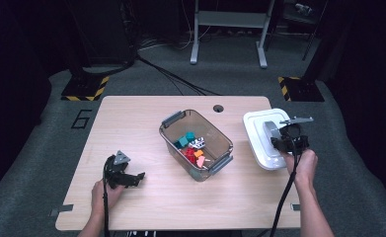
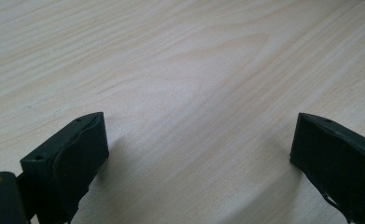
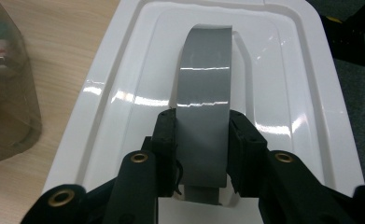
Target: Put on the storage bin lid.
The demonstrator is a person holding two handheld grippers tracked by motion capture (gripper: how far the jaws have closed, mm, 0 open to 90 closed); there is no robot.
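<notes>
Item: white lid (image 1: pixel 262 138) with a grey handle (image 3: pixel 203 93) arched across its middle. Location: right edge of the desk (image 1: pixel 146 207), about midway along it, the lid's outer side reaching the desk's edge. Condition: glossy, handle side up.

Item: right claw (image 3: pixel 202 144). State: closed on the grey handle, one black pad pressed to each side of the strap, near its closer end. In the high view the right claw (image 1: pixel 283 142) sits over the lid's near right part, with the person's right hand (image 1: pixel 301 165) behind it and a cable running back toward the near edge.

Item: left claw (image 2: pixel 199 154). State: open, jaws wide apart with only bare wood between them. In the high view the left claw (image 1: pixel 131 177) lies low over the desk toward the near left corner, held in the left hand (image 1: pixel 106 195), well apart from the other items.

Item: clear plastic bin (image 1: pixel 173 140) with grey end handles. Location: centre of the desk, set at a slant, just left of the lid but apart from it. Contents: small toys (image 1: pixel 193 148) in teal, red, orange, pink and white, heaped on the bottom.
</notes>
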